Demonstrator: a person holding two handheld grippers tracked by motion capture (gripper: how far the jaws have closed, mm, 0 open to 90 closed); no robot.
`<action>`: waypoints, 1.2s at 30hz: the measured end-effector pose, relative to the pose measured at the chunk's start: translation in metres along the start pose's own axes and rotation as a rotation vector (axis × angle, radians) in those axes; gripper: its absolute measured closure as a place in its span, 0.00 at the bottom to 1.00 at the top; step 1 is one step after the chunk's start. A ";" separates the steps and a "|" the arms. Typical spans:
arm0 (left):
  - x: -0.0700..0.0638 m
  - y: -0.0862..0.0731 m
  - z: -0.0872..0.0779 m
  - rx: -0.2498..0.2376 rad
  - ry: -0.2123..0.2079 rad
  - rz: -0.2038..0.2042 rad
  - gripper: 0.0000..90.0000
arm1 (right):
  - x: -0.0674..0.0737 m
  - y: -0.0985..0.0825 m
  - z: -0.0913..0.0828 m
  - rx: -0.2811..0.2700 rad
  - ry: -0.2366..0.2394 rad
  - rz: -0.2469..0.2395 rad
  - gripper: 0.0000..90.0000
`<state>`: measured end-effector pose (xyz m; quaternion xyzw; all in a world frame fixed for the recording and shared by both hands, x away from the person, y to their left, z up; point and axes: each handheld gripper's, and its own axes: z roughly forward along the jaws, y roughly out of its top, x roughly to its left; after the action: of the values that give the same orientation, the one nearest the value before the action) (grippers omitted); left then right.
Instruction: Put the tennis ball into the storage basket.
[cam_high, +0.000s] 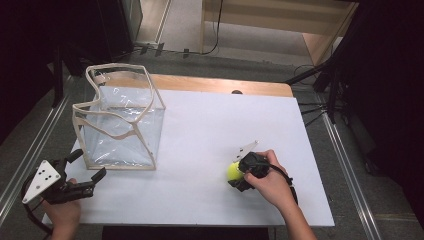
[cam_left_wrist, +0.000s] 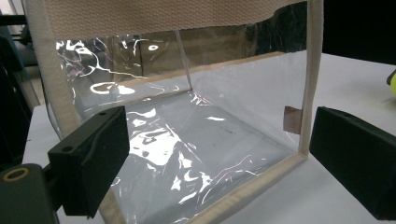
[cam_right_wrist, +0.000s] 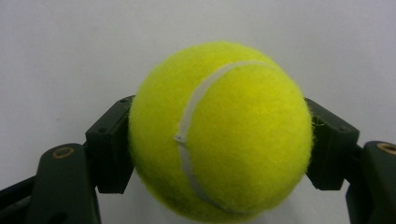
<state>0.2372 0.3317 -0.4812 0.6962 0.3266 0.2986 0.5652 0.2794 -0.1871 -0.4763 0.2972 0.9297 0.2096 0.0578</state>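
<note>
The right claw (cam_right_wrist: 219, 140) was closed on a tennis ball (cam_right_wrist: 219, 133), one jaw pressed to each side of it at about its widest part, low over the white worktop (cam_high: 210, 130) and well to the right of the clear plastic bag (cam_high: 120, 122). The left claw (cam_high: 87, 172) stood open and empty just in front of the bag's near lower corner, its jaws apart on either side of the beige seam.

The ball was round and fuzzy, so a slackening squeeze or a quick swing could have let it roll out from between the jaws and off across the worktop. The bag looked light and floppy, its rim sagging inward. If the ball was meant for it, a drop against that slumped rim might have bounced away, and a nudge from the left claw could have tipped or slid the bag.
</note>
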 end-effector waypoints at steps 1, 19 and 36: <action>0.000 0.000 0.000 0.000 0.000 0.001 0.06 | 0.000 0.002 0.000 0.002 0.000 -0.009 0.25; 0.000 0.000 0.000 -0.009 -0.003 -0.010 0.06 | 0.007 0.035 0.006 -0.009 0.019 -0.061 0.25; 0.001 0.000 0.000 -0.009 -0.004 -0.010 0.06 | 0.014 0.075 0.016 -0.018 0.053 -0.099 0.26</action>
<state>0.2374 0.3328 -0.4810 0.6926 0.3276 0.2961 0.5703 0.3110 -0.1181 -0.4588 0.2446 0.9426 0.2224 0.0463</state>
